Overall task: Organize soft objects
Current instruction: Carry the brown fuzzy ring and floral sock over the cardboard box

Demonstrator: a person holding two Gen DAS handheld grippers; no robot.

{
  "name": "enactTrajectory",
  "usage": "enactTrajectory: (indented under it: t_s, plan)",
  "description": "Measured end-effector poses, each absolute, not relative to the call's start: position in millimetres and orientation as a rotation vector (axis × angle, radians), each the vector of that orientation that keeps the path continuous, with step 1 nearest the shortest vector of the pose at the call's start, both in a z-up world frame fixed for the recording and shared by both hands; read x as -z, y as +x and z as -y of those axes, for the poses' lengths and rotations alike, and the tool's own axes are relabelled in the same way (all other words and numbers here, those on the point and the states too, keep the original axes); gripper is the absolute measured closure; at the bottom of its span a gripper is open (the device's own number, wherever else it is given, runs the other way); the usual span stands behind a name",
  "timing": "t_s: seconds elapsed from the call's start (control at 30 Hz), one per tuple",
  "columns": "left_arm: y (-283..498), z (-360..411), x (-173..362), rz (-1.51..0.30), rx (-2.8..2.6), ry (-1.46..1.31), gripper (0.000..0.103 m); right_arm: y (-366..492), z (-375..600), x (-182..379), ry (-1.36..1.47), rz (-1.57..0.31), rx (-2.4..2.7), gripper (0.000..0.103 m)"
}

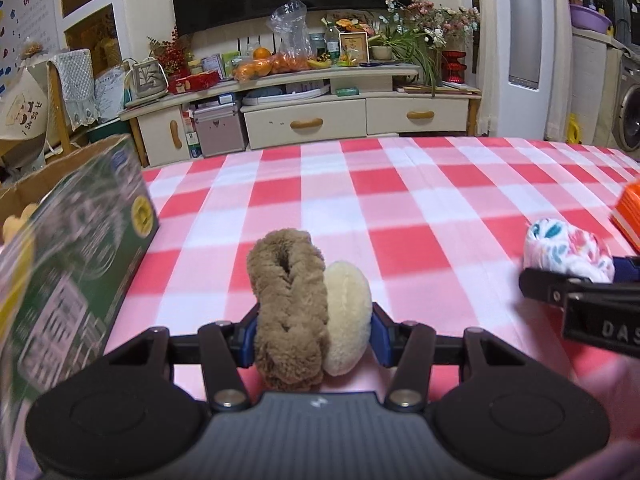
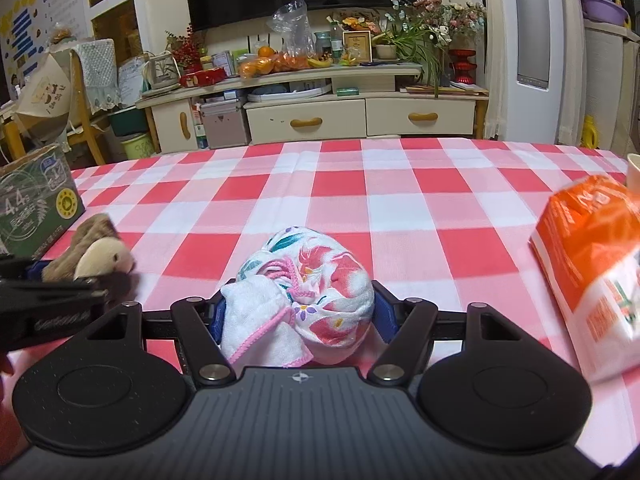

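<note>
Left claw (image 1: 314,330) is clamped on a brown-and-cream plush (image 1: 304,308), its blue pads (image 1: 249,338) pressing into both sides of the toy just above the checked table (image 1: 420,208). Right claw (image 2: 298,314) is likewise closed around a balled floral cloth (image 2: 308,292), one white corner hanging loose towards the camera. A green carton (image 1: 76,248) stands close on the left, with something yellowish inside it; an orange packet (image 2: 596,264) lies to the right.

Both loads are squashy, so the pads may slide off if a grip eases in transit. The dangling cloth corner could snag and unroll the bundle. Swinging the plush left risks clipping the carton's near wall and knocking the toy free.
</note>
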State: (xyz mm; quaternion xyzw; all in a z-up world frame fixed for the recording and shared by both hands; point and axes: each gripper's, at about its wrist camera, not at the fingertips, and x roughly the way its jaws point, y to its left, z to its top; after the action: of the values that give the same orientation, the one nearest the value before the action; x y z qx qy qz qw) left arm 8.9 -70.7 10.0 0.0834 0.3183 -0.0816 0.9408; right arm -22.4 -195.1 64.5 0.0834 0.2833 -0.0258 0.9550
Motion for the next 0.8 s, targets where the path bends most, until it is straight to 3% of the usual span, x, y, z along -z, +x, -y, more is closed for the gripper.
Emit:
enactTrajectory:
  t_s: [0.4, 0.8]
  plan:
    - [-38, 46, -27, -0.683, 0.267, 0.134, 0.052, -65, 176, -61, 0.194, -0.63, 0.049, 0.02]
    - [-52, 12, -90, -0.602, 0.324, 0.077, 0.052, -96, 143, -73, 0.15, -0.642, 0.007, 0.02]
